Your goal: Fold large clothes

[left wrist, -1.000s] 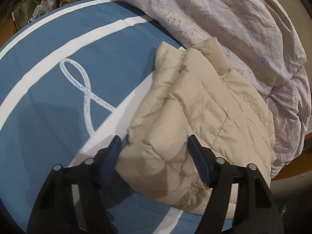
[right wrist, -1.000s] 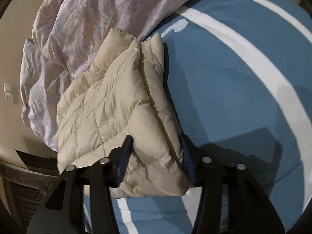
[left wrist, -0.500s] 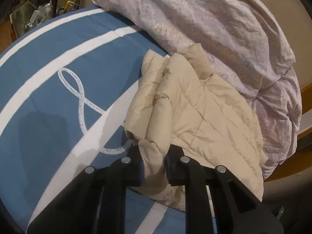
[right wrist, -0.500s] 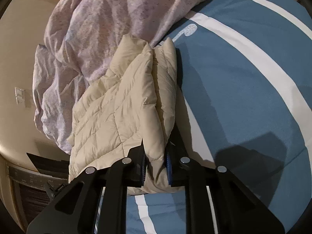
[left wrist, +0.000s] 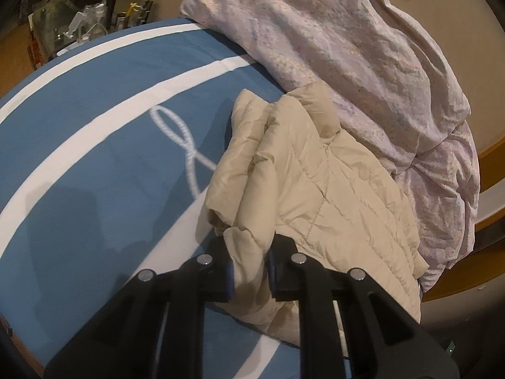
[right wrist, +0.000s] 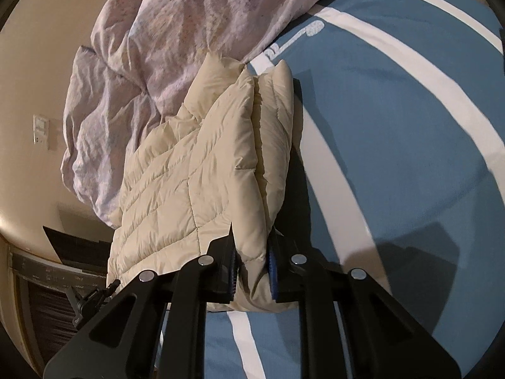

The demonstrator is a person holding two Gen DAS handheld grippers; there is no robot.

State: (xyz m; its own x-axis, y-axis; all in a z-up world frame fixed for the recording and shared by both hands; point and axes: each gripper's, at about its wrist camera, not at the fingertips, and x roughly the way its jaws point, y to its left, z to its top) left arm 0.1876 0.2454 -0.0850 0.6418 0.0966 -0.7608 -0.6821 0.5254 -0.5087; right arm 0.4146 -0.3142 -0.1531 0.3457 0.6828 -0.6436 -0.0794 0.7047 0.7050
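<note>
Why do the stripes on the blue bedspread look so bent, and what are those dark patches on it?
Left wrist view: the fisheye lens bows the white stripes on the blue bedspread into arcs; the dark patch is a shadow. Right wrist view: same bending, black corners from the lens rim, and a hard shadow right of the beige puffer jacket; the lighting is warm and dim.

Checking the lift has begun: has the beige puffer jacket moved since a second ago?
Yes. In the left wrist view the jacket, pinched by the left gripper, has bunched away from the rope loop print.
</note>
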